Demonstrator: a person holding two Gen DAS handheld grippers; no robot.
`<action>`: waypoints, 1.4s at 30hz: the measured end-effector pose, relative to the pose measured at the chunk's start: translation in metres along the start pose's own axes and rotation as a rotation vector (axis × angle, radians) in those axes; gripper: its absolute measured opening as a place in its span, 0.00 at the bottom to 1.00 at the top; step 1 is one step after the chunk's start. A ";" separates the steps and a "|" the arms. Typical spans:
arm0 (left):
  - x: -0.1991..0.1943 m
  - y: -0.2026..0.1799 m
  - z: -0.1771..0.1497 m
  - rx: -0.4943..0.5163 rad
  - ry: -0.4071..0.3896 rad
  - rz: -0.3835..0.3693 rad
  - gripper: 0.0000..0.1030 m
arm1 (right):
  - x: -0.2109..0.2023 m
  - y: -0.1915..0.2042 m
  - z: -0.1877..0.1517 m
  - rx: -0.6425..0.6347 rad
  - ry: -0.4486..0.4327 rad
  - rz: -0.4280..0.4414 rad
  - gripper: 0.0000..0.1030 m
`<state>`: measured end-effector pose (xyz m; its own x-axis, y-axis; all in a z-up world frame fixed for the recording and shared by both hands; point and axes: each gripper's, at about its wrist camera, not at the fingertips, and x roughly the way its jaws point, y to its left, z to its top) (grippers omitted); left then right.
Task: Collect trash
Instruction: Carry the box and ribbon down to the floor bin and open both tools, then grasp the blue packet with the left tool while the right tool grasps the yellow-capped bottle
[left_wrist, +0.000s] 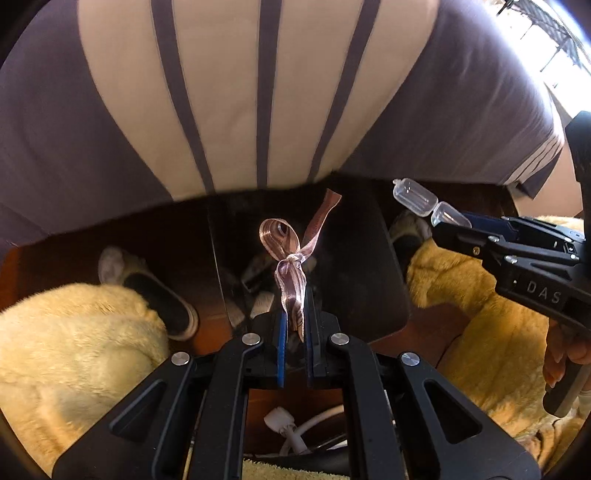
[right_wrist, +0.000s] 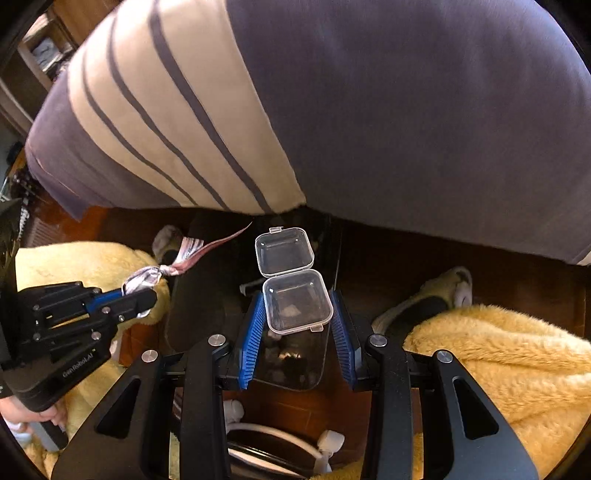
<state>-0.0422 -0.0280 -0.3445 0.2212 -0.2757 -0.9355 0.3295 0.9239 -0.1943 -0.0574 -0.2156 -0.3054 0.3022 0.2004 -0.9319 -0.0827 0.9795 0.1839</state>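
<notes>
My left gripper (left_wrist: 294, 325) is shut on a knotted pink striped ribbon (left_wrist: 291, 254), which stands up from the fingers; it also shows in the right wrist view (right_wrist: 162, 271) at the left. My right gripper (right_wrist: 298, 314) is shut on a small clear plastic hinged box (right_wrist: 295, 299), lid (right_wrist: 284, 251) open and pointing away. In the left wrist view the box (left_wrist: 424, 201) sticks out of the right gripper (left_wrist: 448, 227) at the right. Both are held above a dark bin (left_wrist: 354, 266) below the bed edge.
A bed with a grey and cream striped cover (left_wrist: 258, 92) fills the upper half. My legs in yellow fleece (left_wrist: 74, 350) and slippers (left_wrist: 162, 299) flank the bin. White cables (left_wrist: 295, 428) lie on the wooden floor near me.
</notes>
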 end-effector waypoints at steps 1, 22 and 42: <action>0.006 0.002 -0.001 -0.002 0.015 -0.002 0.06 | 0.005 0.000 0.000 0.001 0.014 -0.001 0.36; -0.001 0.009 0.010 -0.027 0.011 -0.001 0.64 | -0.003 -0.007 0.025 0.065 -0.067 -0.009 0.63; -0.174 -0.004 0.131 0.070 -0.416 0.129 0.87 | -0.169 -0.019 0.138 -0.004 -0.537 -0.144 0.97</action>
<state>0.0382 -0.0187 -0.1425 0.6105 -0.2557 -0.7496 0.3334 0.9415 -0.0496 0.0241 -0.2655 -0.1084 0.7521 0.0486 -0.6573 -0.0081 0.9979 0.0646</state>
